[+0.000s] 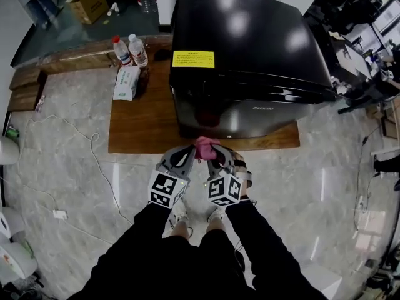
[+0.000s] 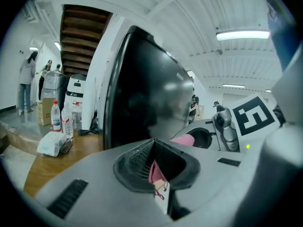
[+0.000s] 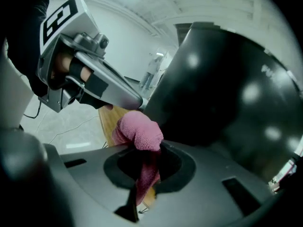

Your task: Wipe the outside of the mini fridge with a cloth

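The right hand-held gripper (image 3: 142,169) is clenched on the pink cloth (image 3: 138,132), a bit of which is pinched by the left hand-held gripper (image 2: 158,174). The cloth is held low before the mini fridge (image 1: 250,55); contact cannot be made out.

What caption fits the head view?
Left gripper and right gripper pinch a pink cloth before the black mini fridge.

Head view looks steeply down on the mini fridge (image 1: 250,49); both gripper views face it from close by
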Tool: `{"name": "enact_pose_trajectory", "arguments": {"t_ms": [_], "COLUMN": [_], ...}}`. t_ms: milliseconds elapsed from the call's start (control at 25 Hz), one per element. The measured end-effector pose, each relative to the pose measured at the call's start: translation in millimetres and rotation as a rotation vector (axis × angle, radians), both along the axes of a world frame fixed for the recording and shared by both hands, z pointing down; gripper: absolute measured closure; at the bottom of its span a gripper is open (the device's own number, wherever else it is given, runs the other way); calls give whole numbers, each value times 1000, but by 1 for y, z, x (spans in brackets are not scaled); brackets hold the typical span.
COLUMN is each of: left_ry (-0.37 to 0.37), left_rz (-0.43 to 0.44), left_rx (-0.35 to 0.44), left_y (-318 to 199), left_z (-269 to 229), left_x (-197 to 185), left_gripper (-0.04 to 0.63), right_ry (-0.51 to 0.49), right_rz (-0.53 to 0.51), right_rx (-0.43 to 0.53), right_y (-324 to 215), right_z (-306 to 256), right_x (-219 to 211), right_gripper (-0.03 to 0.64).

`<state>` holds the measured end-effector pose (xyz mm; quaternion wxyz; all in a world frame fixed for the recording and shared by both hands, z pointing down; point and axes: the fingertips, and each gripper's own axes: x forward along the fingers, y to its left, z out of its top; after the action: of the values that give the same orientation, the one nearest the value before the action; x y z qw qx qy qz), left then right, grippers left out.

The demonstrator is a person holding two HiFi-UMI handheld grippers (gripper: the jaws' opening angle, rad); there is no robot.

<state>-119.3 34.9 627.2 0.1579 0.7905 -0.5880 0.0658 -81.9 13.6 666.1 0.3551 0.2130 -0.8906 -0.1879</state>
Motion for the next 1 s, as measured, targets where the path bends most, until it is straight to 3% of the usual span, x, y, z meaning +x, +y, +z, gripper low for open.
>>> {"name": "enact_pose_trajectory", "arguments": {"t_ms": [120,280,520,760,1000], "left_ry": [-5,-14,-13,-14,-7], "left_rz": [35,74,63,51,30], "left_rx": [89,200,305,353,340], "left_y": [-6,-32,-51,-77,-96], "left_z": [-56,-125,-208,-237,-223], "left_x": [32,74,122,163,176], "left_gripper": [591,591,589,591,591], "right_ry": [-77,-93,-107,-53,-27], "right_rz": [49,95,134,126,60], "right_rx": [115,306,463,533,551], "right_y": [-8,-36,-69,-111,-131], "right_z": [-68,-154,-238,-256,-239], "right_x": [34,86,145,171,165], "right_gripper": [571,571,569,569,569]}}
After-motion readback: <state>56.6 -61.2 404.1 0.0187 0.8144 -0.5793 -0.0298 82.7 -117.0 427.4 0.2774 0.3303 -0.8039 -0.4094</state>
